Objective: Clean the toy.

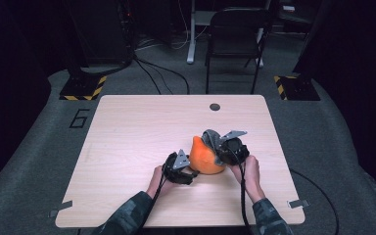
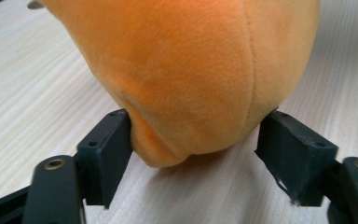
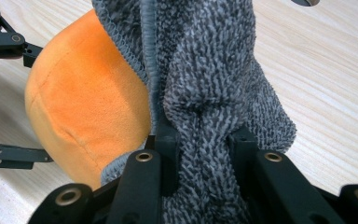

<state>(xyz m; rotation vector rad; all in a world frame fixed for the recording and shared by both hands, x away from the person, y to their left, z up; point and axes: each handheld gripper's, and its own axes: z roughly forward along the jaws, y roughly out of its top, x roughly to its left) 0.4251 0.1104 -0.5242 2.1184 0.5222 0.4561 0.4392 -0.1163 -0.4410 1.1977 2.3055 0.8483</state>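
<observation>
Cut off by the top edge in the left gripper view: orange plush (image 2: 200, 70). Hidden behind grey cloth (image 3: 214, 93): plush's right side.

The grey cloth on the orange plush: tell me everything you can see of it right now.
The grey cloth looks like nubby, speckled terry or microfibre, with a stitched hem along its edge. It drapes over the top and one side of the orange plush, which sits on the wooden table. A bunched fold is pinched between the jaws of the right gripper, puckering the fabric there, and the rest hangs to the tabletop. The left gripper straddles the plush's bare end, away from the cloth.
</observation>
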